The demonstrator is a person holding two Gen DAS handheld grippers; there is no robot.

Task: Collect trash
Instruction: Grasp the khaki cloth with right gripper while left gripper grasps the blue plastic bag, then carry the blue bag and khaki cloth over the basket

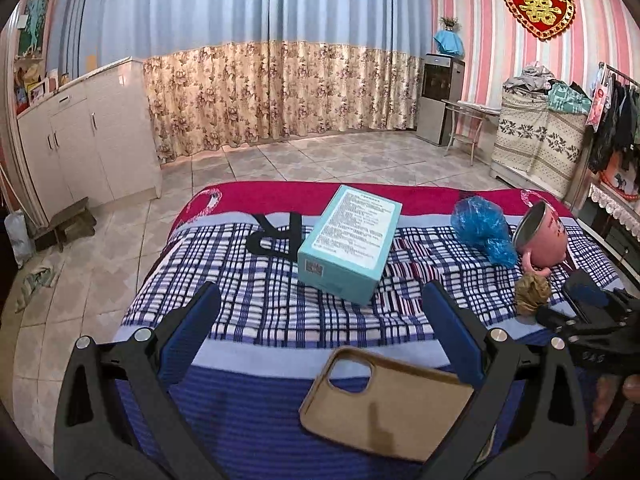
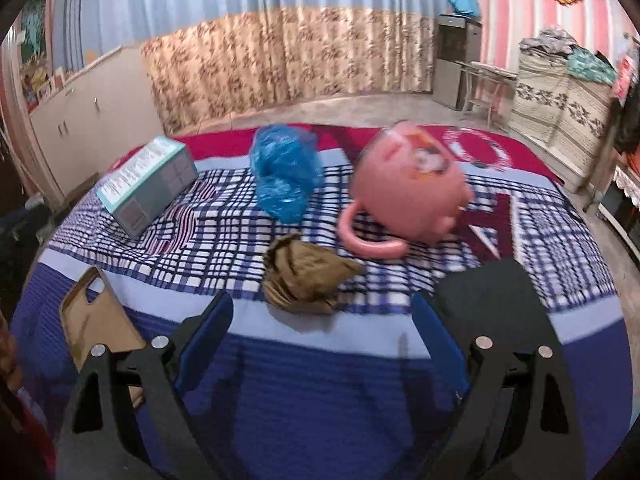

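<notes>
A crumpled brown paper ball (image 2: 306,278) lies on the plaid cloth just ahead of my right gripper (image 2: 320,316), which is open and empty. The ball also shows in the left wrist view (image 1: 530,291). A crumpled blue plastic bag (image 2: 285,172) lies behind it, also in the left wrist view (image 1: 484,230). A pink mug (image 2: 408,192) lies on its side to the right of the bag. My left gripper (image 1: 320,304) is open and empty, with a teal box (image 1: 350,240) ahead of it and a tan phone case (image 1: 384,402) below, between its fingers.
The cloth-covered table (image 1: 240,400) stands over a tiled floor (image 1: 328,156). A white cabinet (image 1: 88,140) is at the left, floral curtains behind. A water dispenser (image 1: 438,96), a small stand and a covered pile are at the right. The right gripper shows in the left wrist view (image 1: 588,312).
</notes>
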